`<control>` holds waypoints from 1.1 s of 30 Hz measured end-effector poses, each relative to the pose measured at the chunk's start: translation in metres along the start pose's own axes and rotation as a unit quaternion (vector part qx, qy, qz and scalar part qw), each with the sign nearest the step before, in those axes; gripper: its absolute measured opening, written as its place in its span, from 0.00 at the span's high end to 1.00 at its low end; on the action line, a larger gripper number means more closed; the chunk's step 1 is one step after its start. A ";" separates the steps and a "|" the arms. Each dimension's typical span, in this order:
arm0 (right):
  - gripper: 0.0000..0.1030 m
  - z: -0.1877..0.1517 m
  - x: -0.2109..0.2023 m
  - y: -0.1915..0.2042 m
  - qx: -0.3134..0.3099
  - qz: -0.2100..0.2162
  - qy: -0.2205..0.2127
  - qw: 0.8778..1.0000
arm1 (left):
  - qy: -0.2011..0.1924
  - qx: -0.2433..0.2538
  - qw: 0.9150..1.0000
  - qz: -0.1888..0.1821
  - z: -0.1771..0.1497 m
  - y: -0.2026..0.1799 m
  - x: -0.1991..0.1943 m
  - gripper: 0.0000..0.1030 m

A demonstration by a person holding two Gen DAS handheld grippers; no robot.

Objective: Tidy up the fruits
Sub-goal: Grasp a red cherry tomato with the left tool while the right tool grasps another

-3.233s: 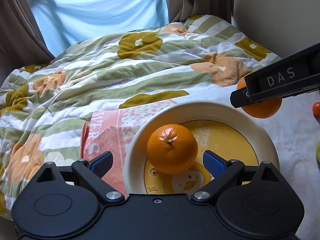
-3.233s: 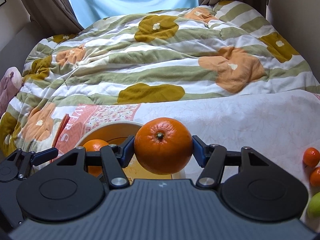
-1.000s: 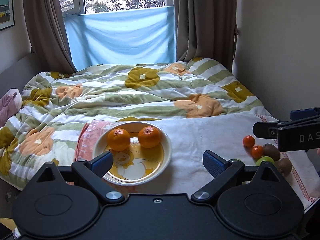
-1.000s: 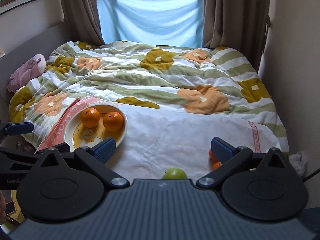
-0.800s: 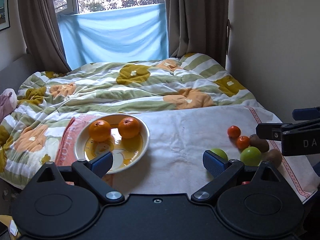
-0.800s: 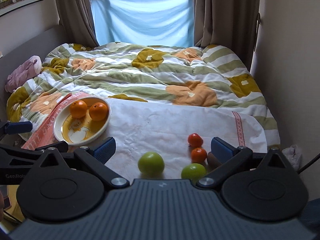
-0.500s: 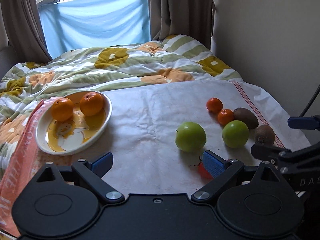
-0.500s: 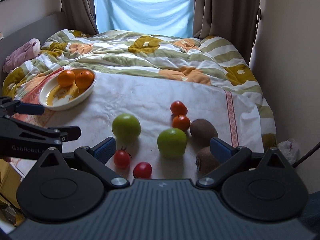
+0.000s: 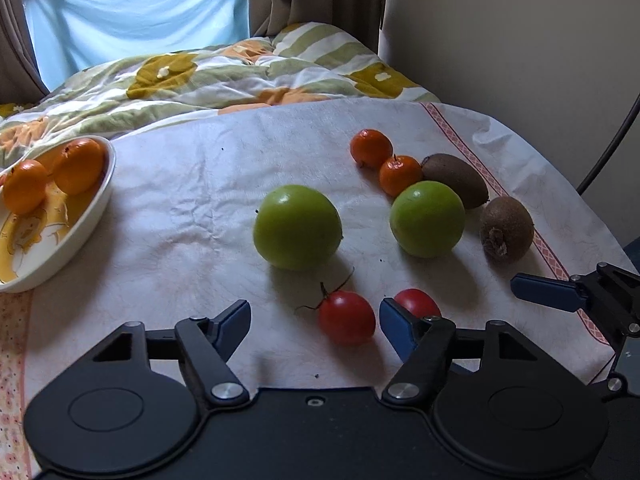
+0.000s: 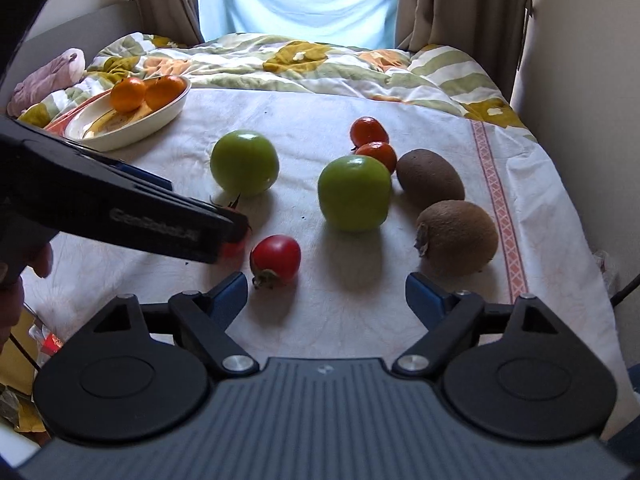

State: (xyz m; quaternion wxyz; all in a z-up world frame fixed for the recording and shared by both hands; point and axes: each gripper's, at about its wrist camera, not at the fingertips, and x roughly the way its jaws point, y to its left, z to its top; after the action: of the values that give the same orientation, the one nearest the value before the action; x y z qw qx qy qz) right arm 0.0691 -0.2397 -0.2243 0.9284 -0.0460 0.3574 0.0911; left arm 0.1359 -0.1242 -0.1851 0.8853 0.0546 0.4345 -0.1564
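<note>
On the white cloth point(image 9: 192, 184) lie two green apples point(image 9: 298, 226) point(image 9: 427, 218), two kiwis point(image 9: 456, 180) point(image 9: 506, 228), two small orange fruits point(image 9: 371, 148) point(image 9: 400, 174) and two red tomatoes. My left gripper point(image 9: 316, 320) is closing, one stemmed tomato point(image 9: 346, 317) lying between its pads untouched; the other tomato point(image 9: 416, 304) sits behind its right finger. In the right wrist view that tomato point(image 10: 276, 260) lies just ahead of my right gripper point(image 10: 326, 294), whose wide jaws are closing with nothing gripped. Two oranges point(image 9: 24, 186) point(image 9: 78, 164) rest in the white and yellow plate point(image 9: 80, 232).
A flowered, striped duvet point(image 10: 320, 64) covers the bed behind the cloth. Curtains and a blue sheet hang at the window. A wall runs close along the right. The left gripper's arm point(image 10: 120, 208) crosses the right wrist view's left side, hiding most of its tomato.
Both grippers have come down and closer to the loose fruit. The left jaws have narrowed around a red tomato. The plate has slid to the left edge of the views.
</note>
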 end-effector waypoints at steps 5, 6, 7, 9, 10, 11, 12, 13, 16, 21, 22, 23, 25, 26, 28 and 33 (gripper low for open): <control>0.09 0.000 0.004 0.007 -0.014 0.009 -0.008 1.000 | 0.017 0.000 1.000 -0.006 -0.002 -0.005 0.009 0.48; 0.10 0.000 0.005 0.008 -0.014 0.010 -0.009 1.000 | 0.016 0.005 1.000 -0.003 -0.001 -0.007 0.010 0.52; 0.10 0.000 0.006 0.009 -0.013 0.012 -0.009 1.000 | 0.015 0.009 1.000 -0.003 -0.001 -0.008 0.010 0.54; 0.19 0.001 0.009 0.009 -0.012 0.018 -0.008 1.000 | 0.014 0.013 1.000 -0.002 -0.002 -0.009 0.009 0.66; 0.20 0.002 0.011 0.009 -0.014 0.019 -0.005 1.000 | 0.015 0.017 1.000 0.000 -0.002 -0.011 0.009 0.66; 0.21 0.002 0.012 0.010 -0.017 0.019 -0.003 1.000 | 0.015 0.021 1.000 0.002 -0.003 -0.011 0.008 0.66; 0.23 0.002 0.014 0.010 -0.020 0.019 -0.002 1.000 | 0.016 0.024 1.000 0.004 -0.004 -0.012 0.008 0.66; 0.24 0.002 0.015 0.011 -0.023 0.021 -0.002 1.000 | 0.015 0.026 1.000 0.004 -0.004 -0.012 0.007 0.66; 0.25 0.003 0.016 0.013 -0.031 0.023 -0.002 0.999 | 0.014 0.029 0.999 0.005 -0.005 -0.010 0.007 0.66; 0.33 0.003 0.019 0.013 -0.032 0.030 0.000 0.999 | 0.013 0.019 1.000 0.015 -0.003 -0.003 0.006 0.66; 0.34 0.004 0.020 0.013 -0.033 0.031 0.000 0.999 | 0.013 0.017 1.000 0.018 -0.003 -0.002 0.006 0.66; 0.34 0.004 0.020 0.013 -0.033 0.031 -0.001 0.999 | 0.013 0.016 1.000 0.020 -0.004 0.000 0.006 0.66; 0.35 0.004 0.021 0.013 -0.033 0.031 -0.003 0.999 | 0.012 0.011 1.000 0.024 -0.004 0.003 0.005 0.66; 0.36 0.005 0.022 0.014 -0.032 0.032 -0.004 0.999 | 0.010 0.009 1.000 0.024 -0.005 0.004 0.004 0.66; 0.37 0.005 0.022 0.014 -0.032 0.033 -0.003 0.999 | 0.008 0.008 1.000 0.028 -0.006 0.005 0.002 0.66; 0.47 0.008 0.026 0.018 -0.031 0.037 -0.003 0.999 | 0.006 0.003 1.000 0.031 -0.007 0.010 -0.002 0.66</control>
State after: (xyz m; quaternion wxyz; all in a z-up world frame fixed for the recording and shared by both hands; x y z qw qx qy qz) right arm 0.0891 -0.2177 -0.2363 0.9236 -0.0610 0.3530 0.1367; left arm 0.1325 -0.1126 -0.1885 0.8869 0.0714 0.4374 -0.1303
